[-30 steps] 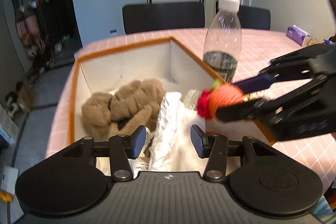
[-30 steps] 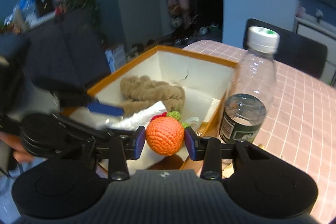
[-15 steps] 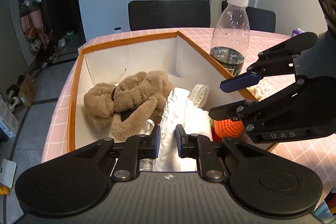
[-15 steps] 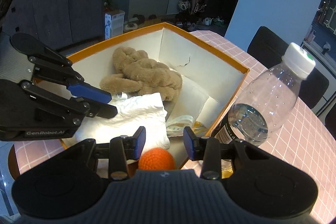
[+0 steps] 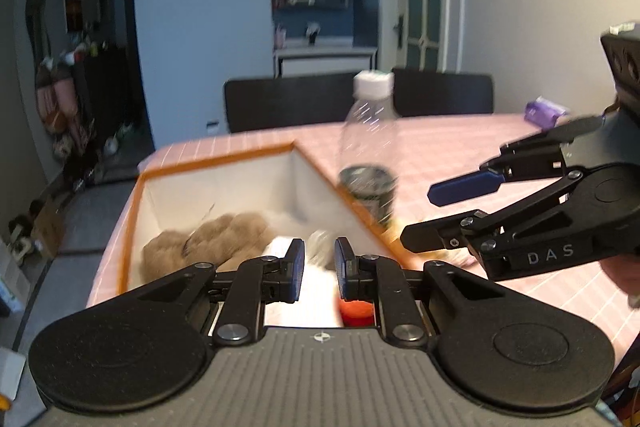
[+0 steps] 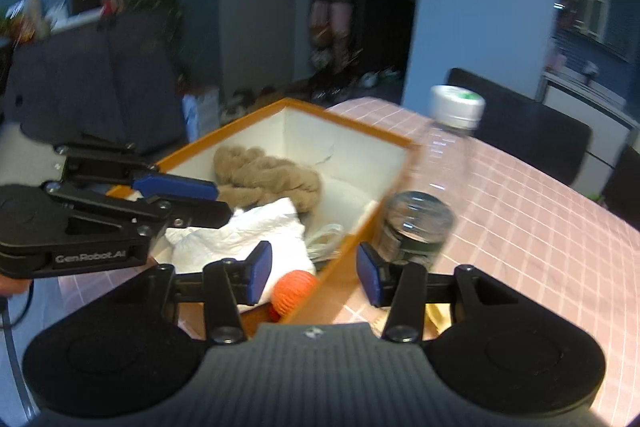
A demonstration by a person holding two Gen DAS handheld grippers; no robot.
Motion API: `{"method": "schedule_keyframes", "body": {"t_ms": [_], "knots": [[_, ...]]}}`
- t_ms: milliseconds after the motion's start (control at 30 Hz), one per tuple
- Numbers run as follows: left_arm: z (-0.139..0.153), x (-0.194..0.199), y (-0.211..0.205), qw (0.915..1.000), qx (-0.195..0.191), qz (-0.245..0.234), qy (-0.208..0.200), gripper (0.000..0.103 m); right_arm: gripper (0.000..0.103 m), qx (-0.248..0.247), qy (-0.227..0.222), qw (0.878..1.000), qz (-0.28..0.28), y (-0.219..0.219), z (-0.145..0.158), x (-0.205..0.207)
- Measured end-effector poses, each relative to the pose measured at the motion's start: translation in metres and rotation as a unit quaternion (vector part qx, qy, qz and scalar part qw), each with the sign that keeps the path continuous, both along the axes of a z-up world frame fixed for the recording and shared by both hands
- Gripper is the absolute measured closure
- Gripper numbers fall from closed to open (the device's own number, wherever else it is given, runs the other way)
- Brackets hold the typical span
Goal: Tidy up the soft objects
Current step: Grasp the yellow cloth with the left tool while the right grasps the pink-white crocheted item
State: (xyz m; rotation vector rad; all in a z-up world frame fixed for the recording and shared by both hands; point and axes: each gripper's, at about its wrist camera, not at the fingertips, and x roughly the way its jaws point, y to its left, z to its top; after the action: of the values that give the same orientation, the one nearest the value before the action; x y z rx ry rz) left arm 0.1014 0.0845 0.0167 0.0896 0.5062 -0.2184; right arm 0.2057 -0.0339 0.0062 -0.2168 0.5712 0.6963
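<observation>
**Ball dropped — pull clear of the box**

Your right gripper (image 6: 313, 271) has just been opening and holds nothing; your left gripper (image 5: 319, 270) is nearly closed, also empty. Back both straight out — avoid the bottle (image 6: 424, 211). The ball (image 6: 294, 291) lies in the box (image 6: 352, 135), just below the right gripper.

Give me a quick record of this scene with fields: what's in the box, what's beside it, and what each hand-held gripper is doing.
container: orange-rimmed box on pink checked tablecloth
in box: brown plush toy; white cloth; orange crocheted ball
beside box: clear water bottle, upright, white cap
left hand-held gripper: jaws narrow, nothing between them
right hand-held gripper: jaws just opening, empty, ball lies below
</observation>
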Motion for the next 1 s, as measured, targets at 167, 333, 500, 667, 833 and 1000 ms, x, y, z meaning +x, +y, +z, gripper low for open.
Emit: {"method": "schedule_keyframes", "body": {"t_ms": [167,333,500,667,833,1000], "knots": [[0.000,-0.007,-0.031,0.9992,-0.006,-0.029,-0.027,0.083,0.049,0.039,0.002,0.997,-0.069,-0.051,-0.005,-0.013],[-0.011,0.003,-0.065,0.9978,-0.010,-0.064,-0.011,0.083,0.047,0.050,0.008,0.990,-0.130,-0.094,-0.019,-0.023],[-0.027,0.023,-0.101,0.9969,0.019,-0.075,0.012,0.078,0.044,0.042,0.018,0.984,-0.173,-0.119,-0.038,-0.021],[-0.041,0.049,-0.125,0.9951,0.053,-0.067,0.050,0.066,0.034,0.039,0.032,0.981,-0.187,-0.129,-0.059,-0.009],[-0.049,0.066,-0.132,0.9955,0.043,-0.046,0.071,0.051,0.022,0.046,0.047,0.980,-0.189,-0.127,-0.079,0.013],[-0.051,0.078,-0.134,0.9961,0.034,-0.019,0.079,0.049,0.017,0.057,0.071,0.978,-0.190,-0.126,-0.099,0.041]]}}
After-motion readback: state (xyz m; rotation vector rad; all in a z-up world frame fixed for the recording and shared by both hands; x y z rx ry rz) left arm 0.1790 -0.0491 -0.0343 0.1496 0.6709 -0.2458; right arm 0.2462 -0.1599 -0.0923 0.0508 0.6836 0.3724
